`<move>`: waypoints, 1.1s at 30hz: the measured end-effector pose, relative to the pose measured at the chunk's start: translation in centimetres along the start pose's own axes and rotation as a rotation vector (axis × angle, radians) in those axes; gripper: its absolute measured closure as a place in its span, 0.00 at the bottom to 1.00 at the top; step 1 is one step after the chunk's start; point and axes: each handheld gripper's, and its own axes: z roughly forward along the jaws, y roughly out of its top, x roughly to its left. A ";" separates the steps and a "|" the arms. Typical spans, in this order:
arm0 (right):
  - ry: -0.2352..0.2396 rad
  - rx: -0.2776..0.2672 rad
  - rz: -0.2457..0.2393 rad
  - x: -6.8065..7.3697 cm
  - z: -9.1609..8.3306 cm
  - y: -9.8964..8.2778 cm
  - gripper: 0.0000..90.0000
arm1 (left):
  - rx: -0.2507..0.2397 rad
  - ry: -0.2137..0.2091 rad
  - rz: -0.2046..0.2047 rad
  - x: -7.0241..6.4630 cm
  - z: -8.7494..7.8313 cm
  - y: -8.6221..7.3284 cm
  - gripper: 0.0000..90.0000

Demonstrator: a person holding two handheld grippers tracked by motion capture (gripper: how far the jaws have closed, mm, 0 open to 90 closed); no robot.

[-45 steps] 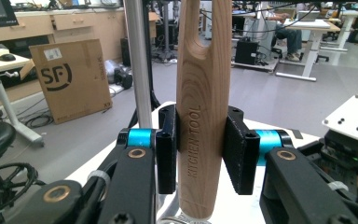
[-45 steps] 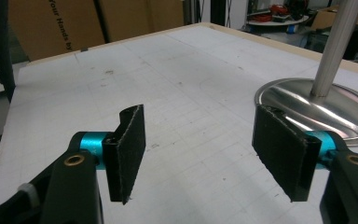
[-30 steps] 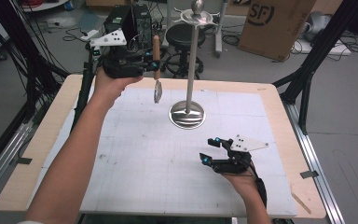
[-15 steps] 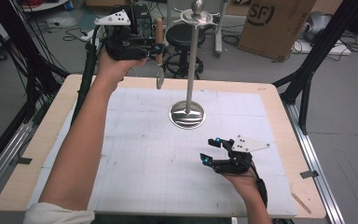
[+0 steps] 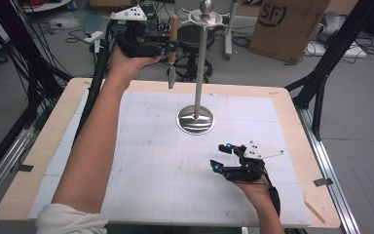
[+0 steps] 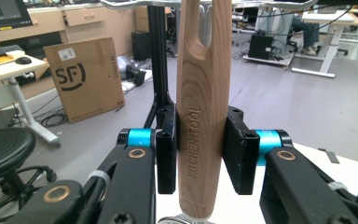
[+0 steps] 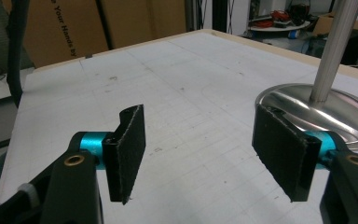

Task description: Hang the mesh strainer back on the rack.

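A kitchen tool with a wooden handle [image 5: 174, 28] and a metal end [image 5: 171, 78] hangs upright in the air, just left of the top of a metal stand [image 5: 200, 63]. My left gripper [image 5: 168, 46] is shut on that handle [image 6: 200, 107], both pads pressing its sides. The handle's forked top reaches up to the stand's hook ring [image 6: 121, 3]. My right gripper [image 5: 220, 156] rests low on the white mat at the front right, open with nothing between its pads [image 7: 130, 144]. The stand's round base [image 7: 317, 107] lies just beyond it.
The stand's base [image 5: 195, 119] sits mid-table on a white gridded mat [image 5: 151, 161] over a wooden tabletop [image 5: 53, 141]. A black stool [image 5: 195, 34], a cardboard box [image 5: 287, 24] and cables lie on the floor behind the table.
My left hand has lifted the kitchen tool higher and carried it closer to the stand's top. The right gripper has stayed where it was.
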 end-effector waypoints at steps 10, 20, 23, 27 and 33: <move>0.004 0.000 -0.004 0.1 0.1 0.0 0.38 | 0.016 0.019 0.014 -0.6 0.8 0.7 0.76; 0.004 0.002 -0.001 0.1 0.1 0.0 0.38 | 0.043 0.049 0.001 -0.7 2.0 0.4 0.76; 0.006 0.003 -0.001 0.1 0.0 0.0 0.38 | 0.054 0.055 0.001 -0.7 2.4 0.2 0.76; 0.006 0.004 -0.004 0.0 0.0 0.0 0.38 | 0.042 0.057 -0.007 -0.7 2.7 0.0 0.76; 0.006 0.003 -0.004 0.0 0.0 -0.1 0.38 | 0.060 0.087 -0.001 -0.9 3.0 -0.2 0.59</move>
